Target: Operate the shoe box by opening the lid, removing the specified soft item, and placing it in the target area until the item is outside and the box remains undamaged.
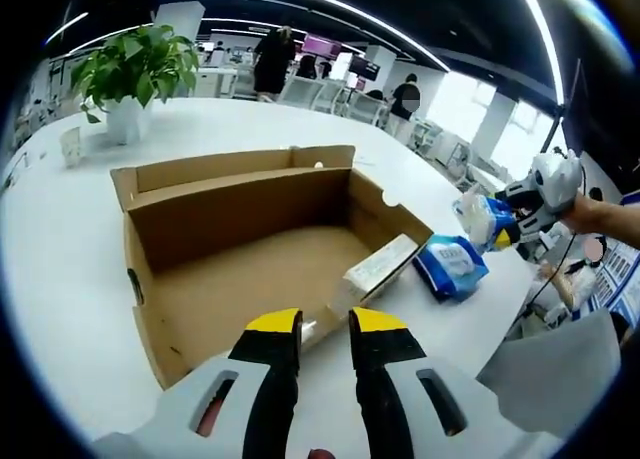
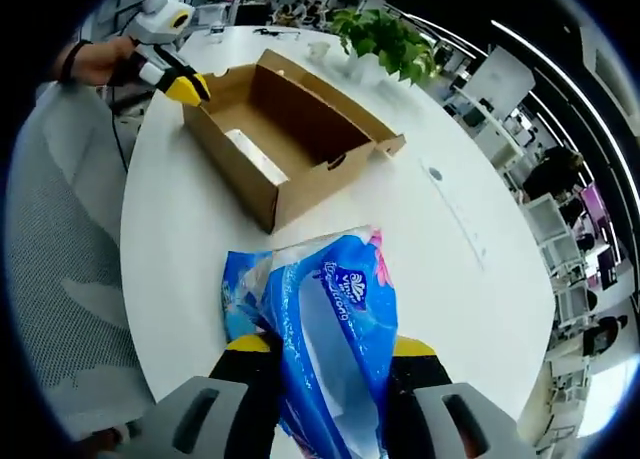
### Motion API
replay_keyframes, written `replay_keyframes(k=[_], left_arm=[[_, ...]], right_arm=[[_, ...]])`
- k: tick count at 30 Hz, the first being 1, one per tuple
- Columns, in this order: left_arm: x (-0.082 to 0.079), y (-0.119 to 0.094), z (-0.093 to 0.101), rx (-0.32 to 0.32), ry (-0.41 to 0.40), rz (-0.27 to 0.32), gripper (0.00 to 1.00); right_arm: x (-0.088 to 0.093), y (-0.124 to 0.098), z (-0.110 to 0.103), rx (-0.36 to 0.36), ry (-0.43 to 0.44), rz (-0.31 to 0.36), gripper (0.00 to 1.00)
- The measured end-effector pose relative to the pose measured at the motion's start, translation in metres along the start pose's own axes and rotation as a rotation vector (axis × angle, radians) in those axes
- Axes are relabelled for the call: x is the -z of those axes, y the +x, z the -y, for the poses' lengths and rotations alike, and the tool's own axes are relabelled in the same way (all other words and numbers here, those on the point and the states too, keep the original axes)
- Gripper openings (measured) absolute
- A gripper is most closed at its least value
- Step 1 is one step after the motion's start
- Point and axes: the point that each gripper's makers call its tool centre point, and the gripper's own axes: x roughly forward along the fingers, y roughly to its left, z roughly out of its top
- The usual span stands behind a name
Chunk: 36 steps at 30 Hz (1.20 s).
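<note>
Right gripper view, right hand-held gripper [image 2: 328, 354] clamping blue tissue pack [image 2: 325, 324]

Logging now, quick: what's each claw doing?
Left claw: open, holding nothing, at the box edge.
Right claw: shut on the blue tissue pack.

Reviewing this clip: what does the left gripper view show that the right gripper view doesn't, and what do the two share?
Left gripper view: the left gripper, jaws slightly apart and holding nothing, at the box's near wall; a second blue pack on the table beside the box; people in the background.

Right gripper view: a close look at the blue pack clamped in the right gripper, and a grey chair.

Both: the open cardboard box with a white item inside, the white table, the potted plant.
</note>
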Motion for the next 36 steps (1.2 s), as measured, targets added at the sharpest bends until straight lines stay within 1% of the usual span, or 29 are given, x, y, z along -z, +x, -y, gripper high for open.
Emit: replay_keyframes(k=[4, 7, 10, 19, 22, 24, 31, 36], left_arm=[[0.001, 0.000, 0.001, 0.000, 0.013, -0.002, 0.18], [0.001, -0.001, -0.001, -0.004, 0.015, -0.004, 0.18], [0.001, 0.000, -0.003, -0.010, 0.017, -0.004, 0.18], [0.000, 0.001, -0.008, -0.021, 0.023, -0.002, 0.18], [0.000, 0.000, -0.010, -0.028, 0.022, 0.001, 0.18], [0.003, 0.000, -0.012, -0.030, 0.017, -0.007, 0.18], [0.000, 0.000, -0.013, -0.036, 0.025, 0.003, 0.19], [-0.001, -0.004, -0.015, -0.050, 0.022, 0.007, 0.19]], right_arm=[[0.029, -0.001, -0.003, -0.003, 0.007, -0.038, 0.37], [0.043, -0.004, -0.003, -0.005, 0.019, -0.054, 0.37], [0.061, -0.007, -0.002, -0.003, 0.029, -0.075, 0.37], [0.107, -0.014, 0.004, -0.005, 0.033, -0.140, 0.38], [0.117, -0.015, 0.006, -0.011, 0.032, -0.155, 0.38], [0.122, -0.016, 0.006, -0.009, 0.038, -0.168, 0.39], [0.129, -0.016, 0.002, -0.019, 0.033, -0.190, 0.40], [0.135, -0.010, 0.004, -0.032, 0.027, -0.203, 0.40]])
